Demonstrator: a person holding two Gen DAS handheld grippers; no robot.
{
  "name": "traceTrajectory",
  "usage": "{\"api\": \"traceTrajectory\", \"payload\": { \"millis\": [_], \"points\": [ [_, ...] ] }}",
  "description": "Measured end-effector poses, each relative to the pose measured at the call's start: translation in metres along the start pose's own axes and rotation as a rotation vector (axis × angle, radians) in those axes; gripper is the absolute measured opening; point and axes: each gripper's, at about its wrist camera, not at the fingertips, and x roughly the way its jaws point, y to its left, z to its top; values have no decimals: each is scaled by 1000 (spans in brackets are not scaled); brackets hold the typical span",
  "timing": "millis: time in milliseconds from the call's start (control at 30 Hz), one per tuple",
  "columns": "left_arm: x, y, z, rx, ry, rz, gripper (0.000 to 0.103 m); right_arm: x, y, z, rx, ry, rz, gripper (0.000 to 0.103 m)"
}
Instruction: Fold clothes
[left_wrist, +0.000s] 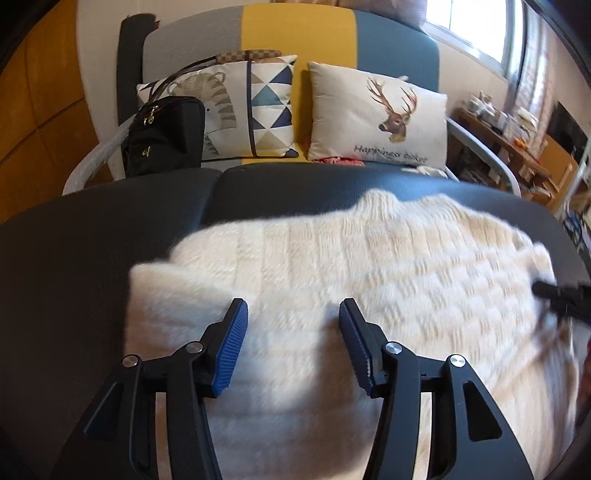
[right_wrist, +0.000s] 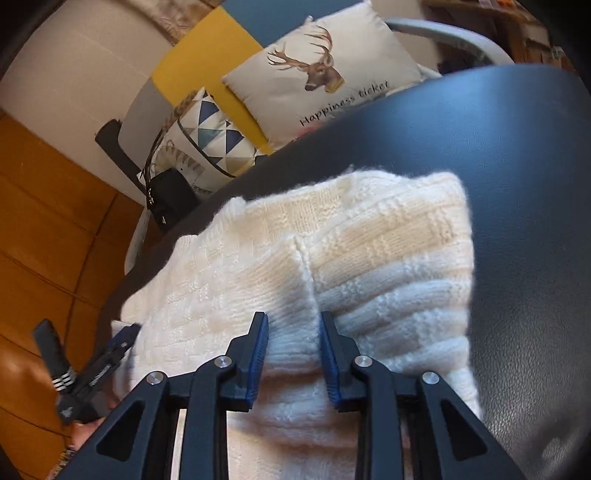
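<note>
A cream knitted sweater (left_wrist: 369, 266) lies partly folded on a dark leather surface (left_wrist: 92, 236). My left gripper (left_wrist: 291, 310) stands open just above the sweater's near left part, with nothing pinched between its blue pads. In the right wrist view my right gripper (right_wrist: 293, 321) is shut on a thick ribbed fold of the sweater (right_wrist: 369, 236), and the knit fills the gap between its fingers. The right gripper's black tip (left_wrist: 561, 295) shows at the sweater's right edge in the left wrist view. At the sweater's left edge in the right wrist view is the left gripper (right_wrist: 122, 339).
Behind the dark surface stands a sofa with a deer cushion (left_wrist: 376, 114), a triangle-pattern cushion (left_wrist: 255, 107) and a black bag (left_wrist: 166, 136). A cluttered wooden shelf (left_wrist: 506, 140) is at the far right. Wooden floor (right_wrist: 44, 229) lies to the left.
</note>
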Motion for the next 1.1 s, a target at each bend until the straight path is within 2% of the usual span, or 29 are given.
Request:
{"api": "traceTrajectory", "payload": {
  "millis": [33,200,300,400,467,533,600,667,700,767,833,900,967,1033,1100],
  "points": [
    [-4,2,-4,17,-2,6,55,-1,2,-1,-12,-4,1,9],
    [-12,7,-18,60,-36,66,55,-33,12,-4,-7,-106,77,7],
    [-17,10,-26,85,-56,103,56,-48,17,-8,-1,-128,73,7],
    [-22,13,-34,110,-76,139,67,-46,11,-14,19,-115,22,7],
    [-20,16,-35,90,-78,151,74,-35,-2,-20,43,-85,-18,7],
    [-16,24,-36,51,-60,148,86,-25,-11,-25,47,-69,-21,7],
    [-12,38,-36,-15,-36,85,89,-21,-15,-28,48,-74,-28,8],
    [-7,50,-37,-78,-11,34,96,-34,-12,-28,55,-126,-63,11],
    [-6,56,-39,-114,-2,12,102,-42,-9,-28,61,-165,-87,17],
    [-2,69,-42,-187,15,-33,103,-56,8,-27,20,-241,-77,20],
    [-3,62,-42,-163,15,-3,103,-61,38,-27,-91,-274,-42,21],
    [-7,52,-41,-118,-1,56,103,-52,69,-27,-213,-247,14,21],
    [-9,47,-40,-88,-12,94,103,-29,95,-30,-304,-171,29,21],
    [-11,42,-40,-64,-22,126,103,-3,112,-36,-378,-98,-5,21],
    [-10,42,-39,-54,-28,140,103,19,115,-44,-435,-39,-100,21]
  ]
}}
